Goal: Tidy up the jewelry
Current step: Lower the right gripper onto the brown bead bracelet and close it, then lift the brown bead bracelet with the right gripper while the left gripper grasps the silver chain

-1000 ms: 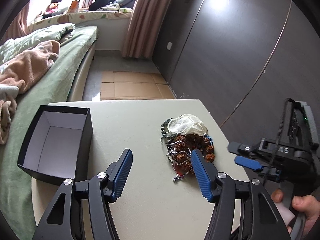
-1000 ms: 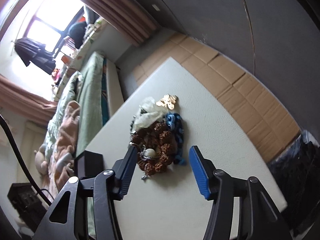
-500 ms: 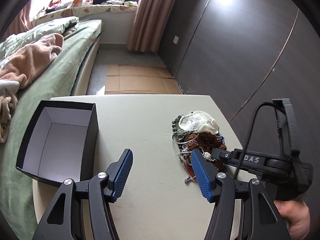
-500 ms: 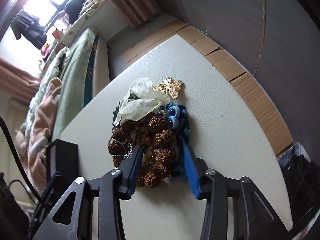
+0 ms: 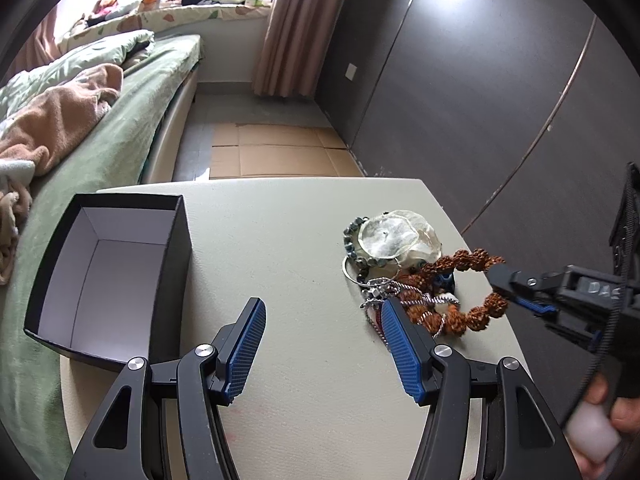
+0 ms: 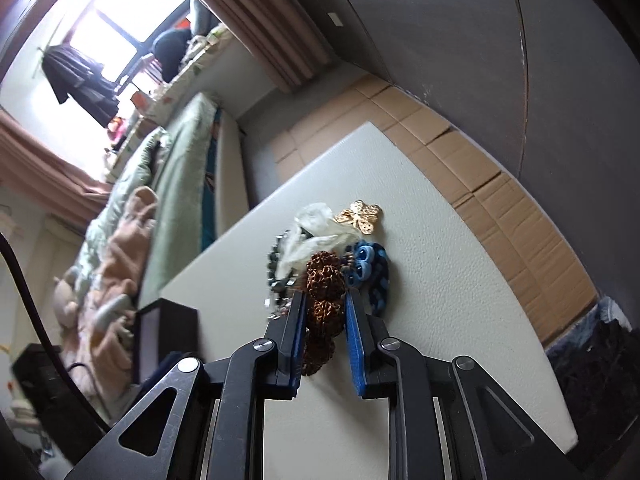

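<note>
**Mia:** What is the right claw (image 6: 325, 320) doing?

**Tom:** Its jaws are closing on the brown bead bracelet (image 6: 325, 280). The bumpy beads sit between the blue pads, and they look pinched already.

**Mia:** Where is the bracelet?

**Tom:** It is at the near side of the jewelry pile (image 5: 400, 272) on the bench (image 5: 288, 248). Part of the string looks lifted off the bench, and the rest lies on the pile.

**Mia:** How should the person do this well?

**Tom:** Probably lift slowly. A silver chain (image 5: 404, 288) lies across the beads and could come up too. Then the bracelet likely goes into the open black box (image 5: 108, 276), which stands well apart on the other side of the bench.

**Mia:** And the left claw (image 5: 320, 344)?

**Tom:** It is wide open and holds nothing. It hangs over the bare bench between box and pile.

**Mia:** What does each camera show that the other misses?

**Tom:** The left one shows the whole box, which is empty, and the loop of beads from the side. The right one shows the pinch up close, plus a gold flower piece (image 6: 359, 216) and a blue bead bracelet (image 6: 372, 270) behind the pile. Only a corner of the box shows there.
</note>
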A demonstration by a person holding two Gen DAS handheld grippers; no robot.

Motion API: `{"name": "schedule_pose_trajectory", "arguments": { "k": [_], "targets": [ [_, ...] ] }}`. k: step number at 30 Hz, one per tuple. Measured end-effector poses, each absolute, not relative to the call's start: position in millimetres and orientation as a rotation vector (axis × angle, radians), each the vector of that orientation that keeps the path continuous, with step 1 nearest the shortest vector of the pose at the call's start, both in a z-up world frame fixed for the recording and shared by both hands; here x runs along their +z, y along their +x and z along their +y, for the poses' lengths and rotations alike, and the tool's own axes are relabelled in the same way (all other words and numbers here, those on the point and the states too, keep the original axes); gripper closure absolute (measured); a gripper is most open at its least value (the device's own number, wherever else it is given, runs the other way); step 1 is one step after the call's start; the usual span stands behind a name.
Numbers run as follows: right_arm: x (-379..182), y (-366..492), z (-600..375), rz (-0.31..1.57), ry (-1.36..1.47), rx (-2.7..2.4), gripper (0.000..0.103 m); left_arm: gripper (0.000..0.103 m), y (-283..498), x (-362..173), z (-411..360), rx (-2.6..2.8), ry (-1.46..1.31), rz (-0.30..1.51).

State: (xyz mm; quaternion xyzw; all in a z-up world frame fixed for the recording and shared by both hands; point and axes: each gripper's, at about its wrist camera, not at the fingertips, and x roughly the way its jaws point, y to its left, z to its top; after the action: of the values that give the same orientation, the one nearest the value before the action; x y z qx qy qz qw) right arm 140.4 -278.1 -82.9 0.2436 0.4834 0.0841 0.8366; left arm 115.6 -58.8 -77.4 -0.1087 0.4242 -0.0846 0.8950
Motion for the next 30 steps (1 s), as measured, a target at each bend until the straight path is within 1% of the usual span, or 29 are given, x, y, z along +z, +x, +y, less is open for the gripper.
{"name": "schedule_pose_trajectory", "arguments": {
  "k": [6,20,30],
  "targets": [
    [-69,136,-282,1.009,0.597,0.272,0.083,0.041,119,-80,-66,-0.186,-0.208,0.889],
    [-11,113,-296,0.791,0.650,0.386,0.083,0.041,127,-94,-92,-0.217,-0.110,0.920],
    [-20,120,-311,0.822,0.636,0.263,0.083,0.041,140,-111,-114,-0.230,-0.071,0.933]
  ]
}}
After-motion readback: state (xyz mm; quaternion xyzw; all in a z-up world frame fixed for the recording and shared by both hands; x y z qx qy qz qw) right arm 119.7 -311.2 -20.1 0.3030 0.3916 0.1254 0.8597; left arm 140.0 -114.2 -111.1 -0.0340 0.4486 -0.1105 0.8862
